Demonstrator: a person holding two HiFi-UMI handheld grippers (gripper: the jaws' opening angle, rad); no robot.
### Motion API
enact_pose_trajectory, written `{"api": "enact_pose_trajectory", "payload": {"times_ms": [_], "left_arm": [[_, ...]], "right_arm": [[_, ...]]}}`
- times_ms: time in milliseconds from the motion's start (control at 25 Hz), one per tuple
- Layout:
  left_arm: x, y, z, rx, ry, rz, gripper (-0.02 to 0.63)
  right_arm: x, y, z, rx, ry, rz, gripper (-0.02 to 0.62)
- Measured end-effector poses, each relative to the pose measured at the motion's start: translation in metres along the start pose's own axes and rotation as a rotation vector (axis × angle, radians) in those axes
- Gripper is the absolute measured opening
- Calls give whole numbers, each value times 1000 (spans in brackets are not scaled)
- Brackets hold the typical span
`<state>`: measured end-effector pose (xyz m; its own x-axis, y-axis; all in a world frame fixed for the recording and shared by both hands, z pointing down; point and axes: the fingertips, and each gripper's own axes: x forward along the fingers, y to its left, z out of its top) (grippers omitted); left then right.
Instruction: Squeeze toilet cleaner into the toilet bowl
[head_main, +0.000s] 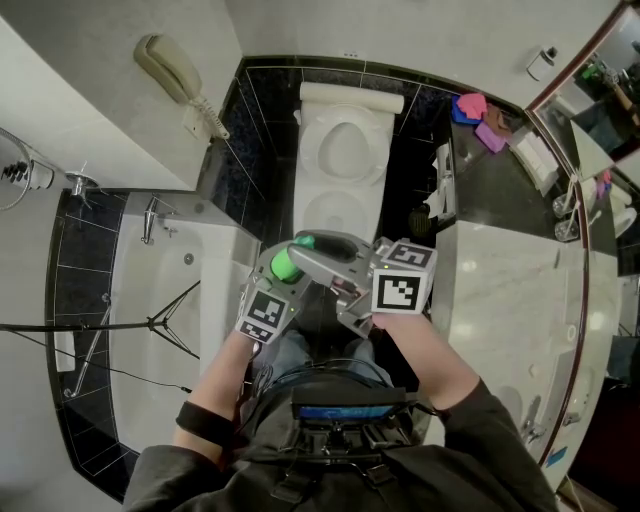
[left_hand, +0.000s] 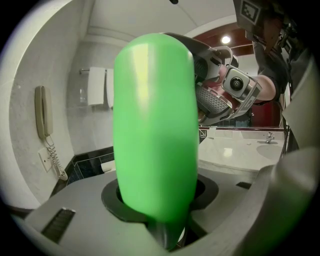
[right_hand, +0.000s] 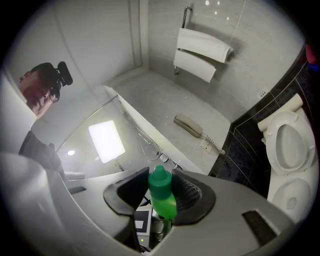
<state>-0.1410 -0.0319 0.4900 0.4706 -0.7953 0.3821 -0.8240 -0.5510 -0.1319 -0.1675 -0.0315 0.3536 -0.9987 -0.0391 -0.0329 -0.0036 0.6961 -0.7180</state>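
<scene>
Head view looked steeply down on a bathroom. Left of the toilet (head_main: 316, 160), a wall phone (head_main: 170, 68) hung above a bathtub (head_main: 150, 290). Just short of the toilet, on the person's side and not over the bowl, the left gripper (left_hand: 160, 202) was clamped on the body of a green bottle (head_main: 285, 262) of cleaner. The right gripper (right_hand: 161, 195) met it from the right, its pads closed on the cap (right_hand: 160, 177). Right of the toilet lay a pale counter (head_main: 500, 290).

The step in hand looked like opening the cap. It would go best with the body held firm but not crushed, only the cap turned and the nozzle kept up. The bottle would then be carried over the bowl before any squeeze.

The bottle's base and label were hidden. Whether the cap had loosened could not be told.
</scene>
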Motion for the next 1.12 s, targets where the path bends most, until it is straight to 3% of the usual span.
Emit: {"api": "enact_pose_trajectory", "payload": {"times_ms": [200,480,720,920,1000,1120], "left_arm": [[0,-11,6,-16,-3,-78,196],[-21,-47,20,-50,-29,-388,196],[-47,-76,28,-19,-14,-638,196],[-65,-94,31,10,5,-801,196],[-71,-102,33,18,8,-849,196],[-72,-106,32,32,9,-855,196]], "right_arm": [[-4,5,4,-75,5,34,158],[-11,31,4,-277,33,166,158],[-22,63,-2,-487,106,298,158],[-34,88,-13,-699,187,392,156],[-39,94,-18,-784,208,421,156],[-44,96,-23,-848,237,436,156]]}}
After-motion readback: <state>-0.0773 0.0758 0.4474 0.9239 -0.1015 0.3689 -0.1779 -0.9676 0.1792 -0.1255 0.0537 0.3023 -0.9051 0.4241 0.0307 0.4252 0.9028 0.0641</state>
